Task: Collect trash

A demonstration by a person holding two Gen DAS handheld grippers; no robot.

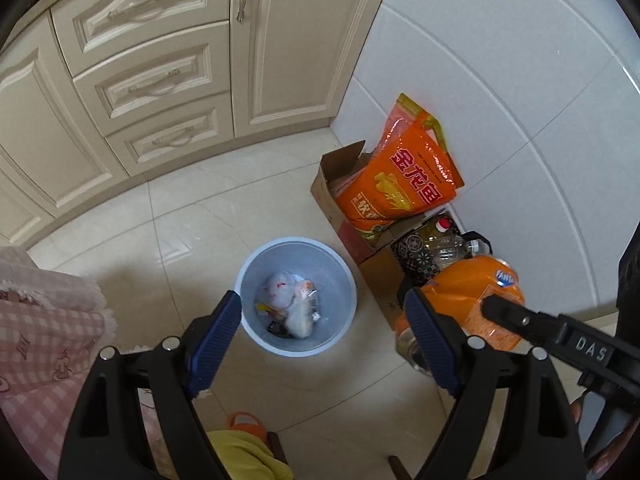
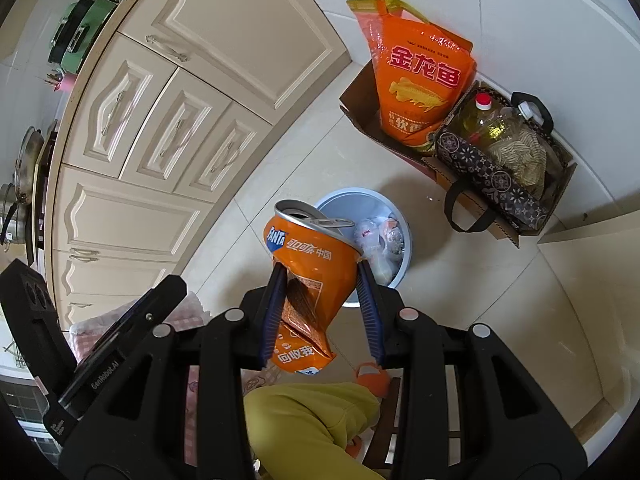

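A pale blue trash bin [image 1: 256, 280] stands on the tiled floor, holding crumpled white wrappers and scraps. My left gripper [image 1: 322, 312] is open and empty, held above the bin's near side. My right gripper [image 2: 322, 276] is shut on a crushed orange Fanta can [image 2: 310, 256], held in the air above and to the near left of the bin [image 2: 406, 236]. In the left wrist view the can [image 1: 464, 292] and the right gripper's black body show at the right, beside the bin.
Cream cabinets [image 1: 160, 80] line the far side. A cardboard box [image 1: 332, 188] with an orange rice bag [image 1: 404, 176] and a patterned bag [image 2: 492, 176] holding an oil bottle stand against the white wall. A pink checked cloth [image 1: 44, 320] lies at left.
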